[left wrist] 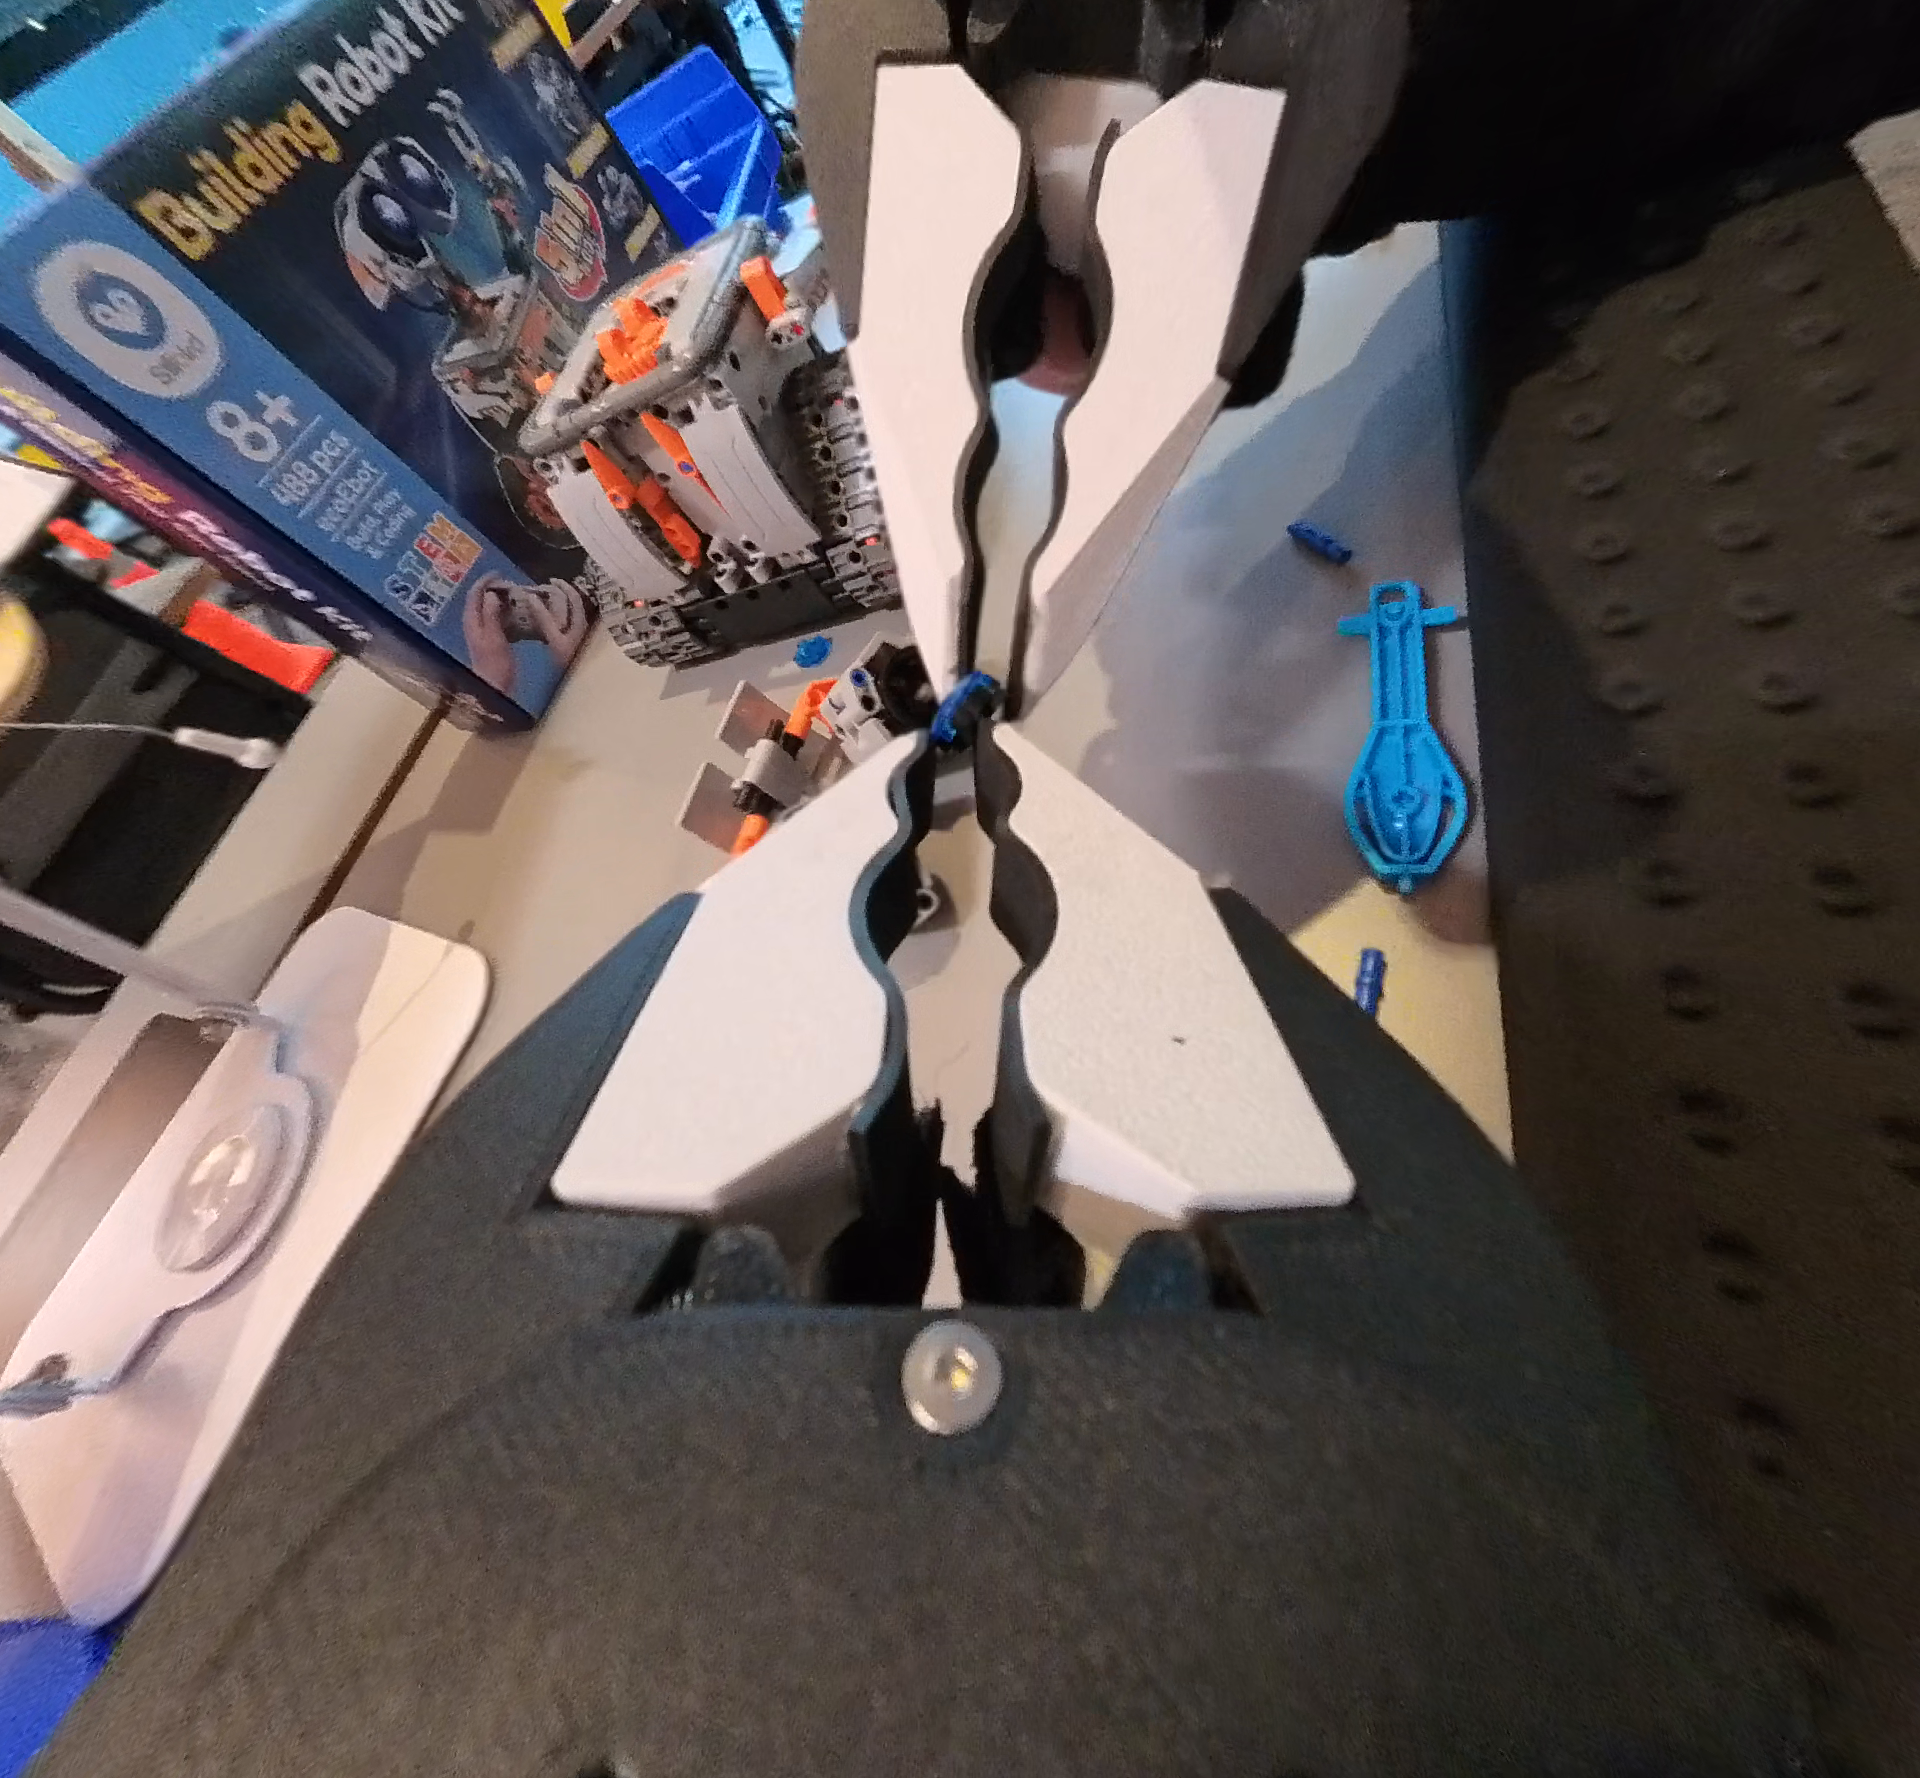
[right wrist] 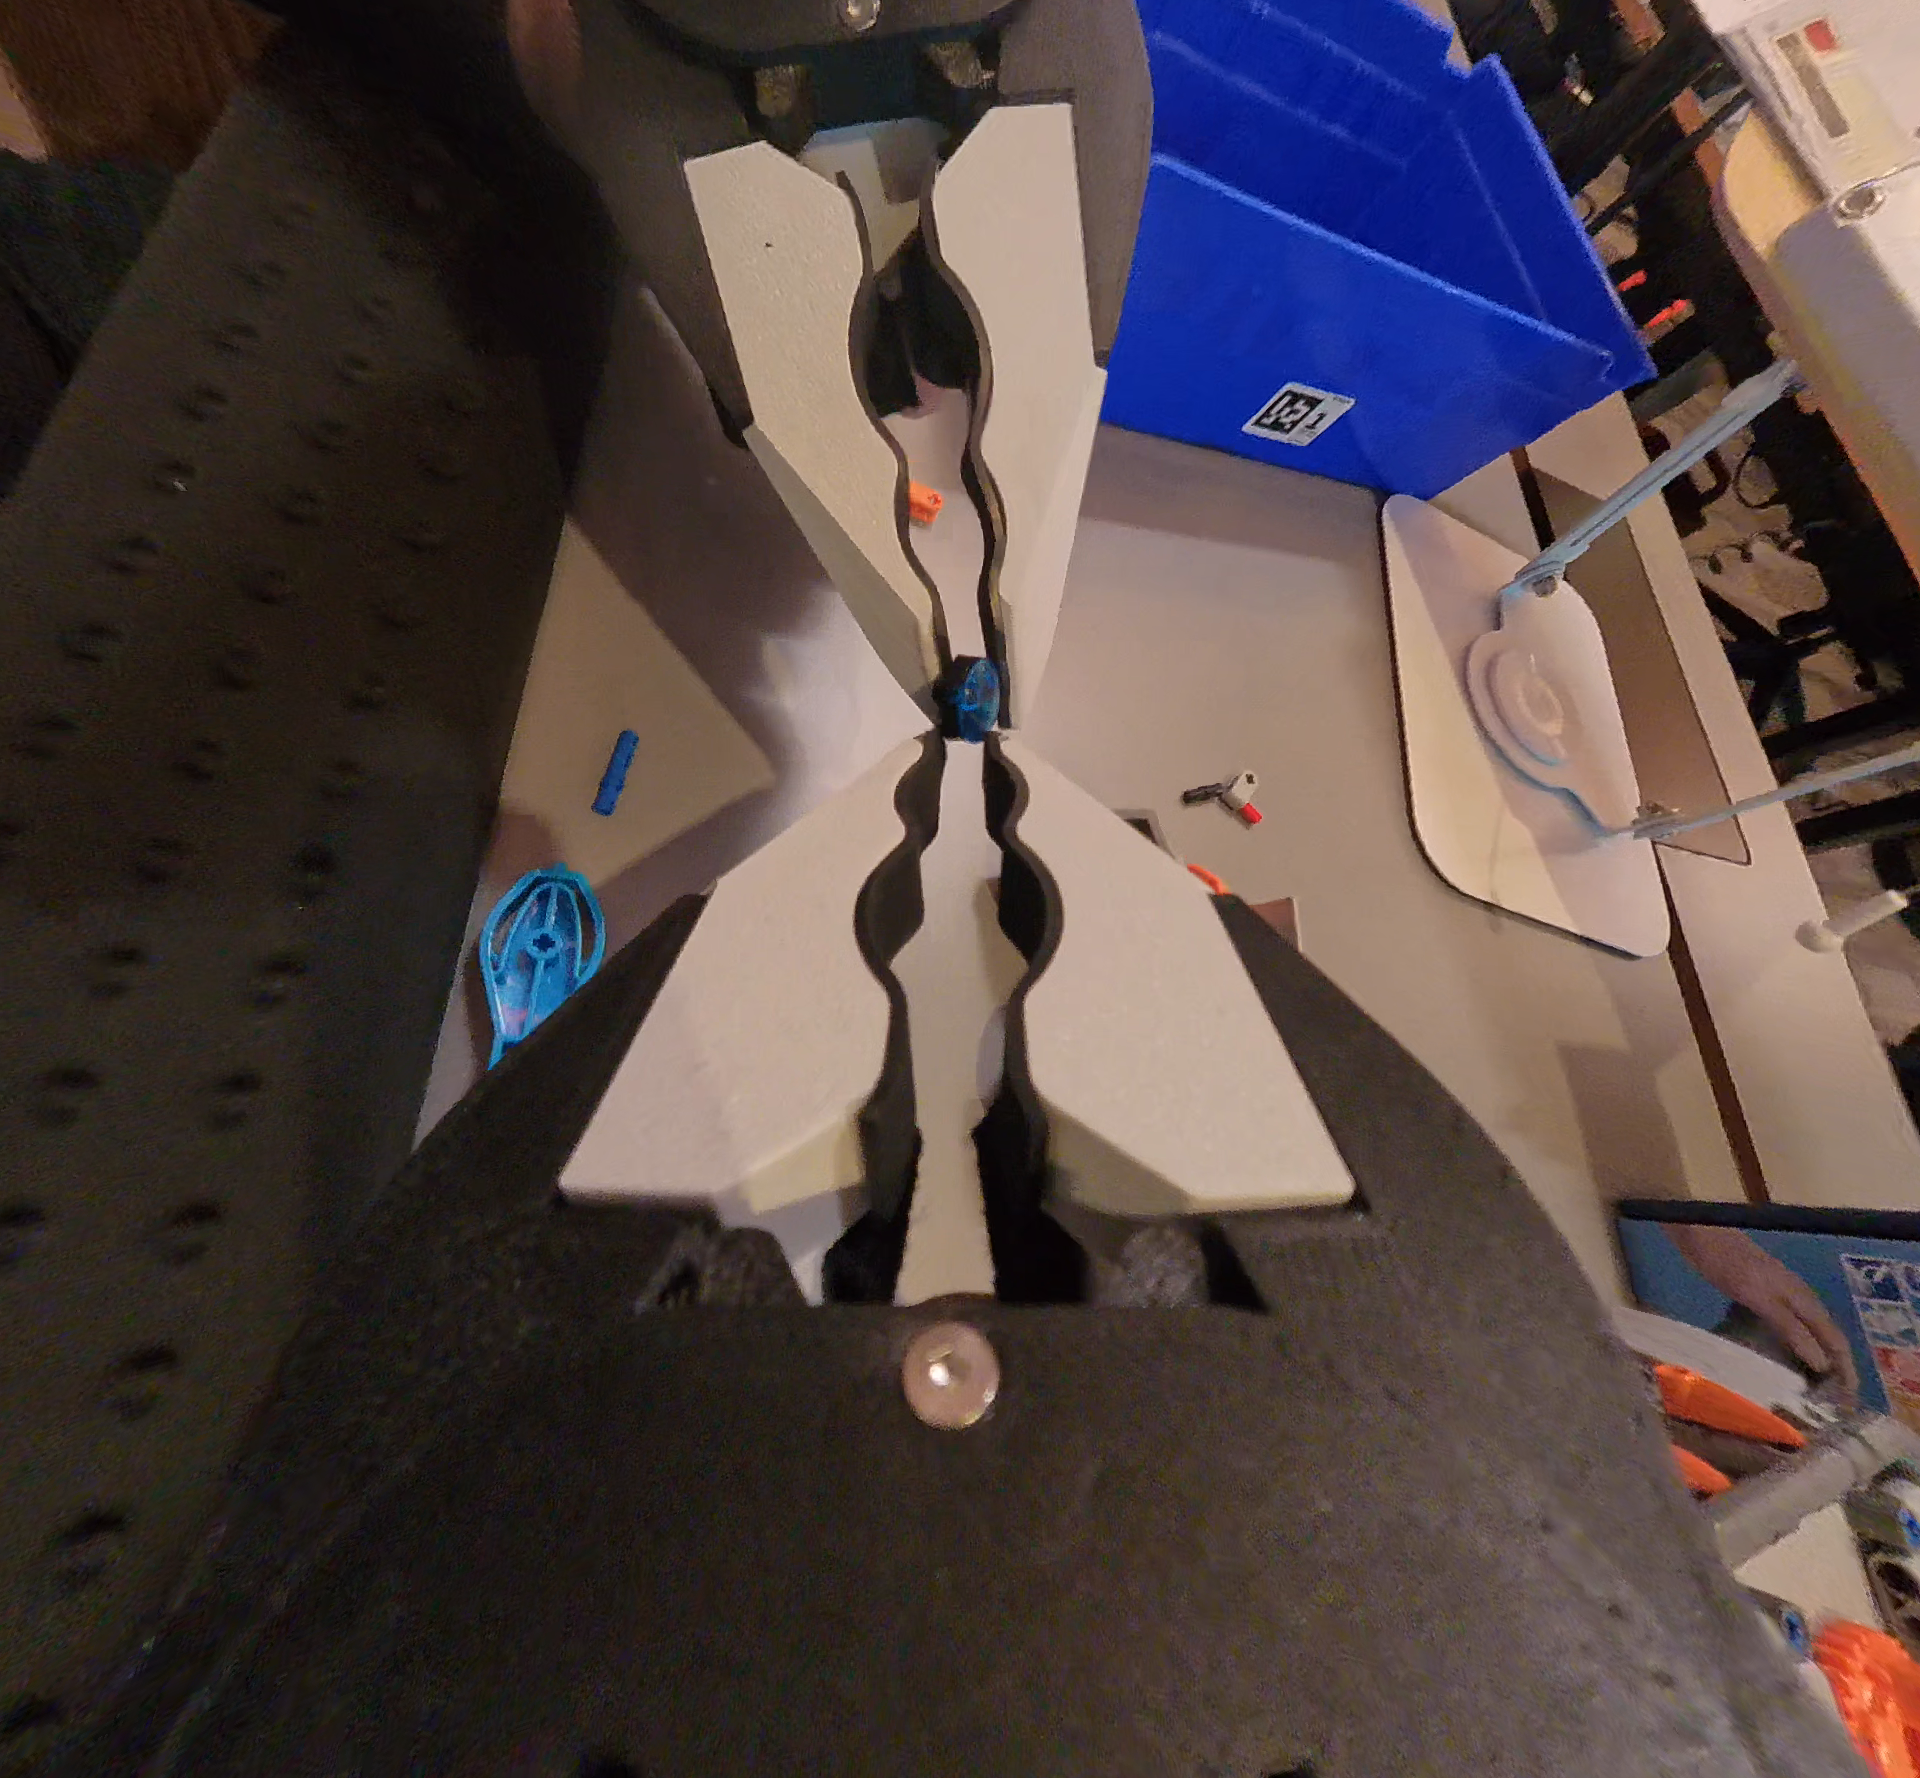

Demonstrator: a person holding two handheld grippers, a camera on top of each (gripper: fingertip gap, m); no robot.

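My two grippers meet tip to tip above a pale table (left wrist: 1195, 533). The left gripper (left wrist: 961, 749) rises from the bottom of its view with its fingers nearly closed. The right gripper (left wrist: 987, 681) comes down from the top of that view. A small blue-and-black part (left wrist: 961, 702) is pinched where the tips meet. In the right wrist view the right gripper (right wrist: 964, 749) is at the bottom and the left gripper (right wrist: 971, 674) is opposite. There the part (right wrist: 971, 698) shows a round translucent blue face and sits between the left gripper's tips.
A grey-and-orange tracked robot model (left wrist: 717, 481) stands by a kit box (left wrist: 312, 326), with a small sub-assembly (left wrist: 779, 762) in front. A light blue tool (left wrist: 1403, 752) and blue pins (left wrist: 1317, 542) lie right. Blue bins (right wrist: 1351, 274), a white pad (right wrist: 1527, 720) and a dark perforated surface (right wrist: 260, 689) flank the grippers. Both grippers' tips are close together, under 4 cm apart.
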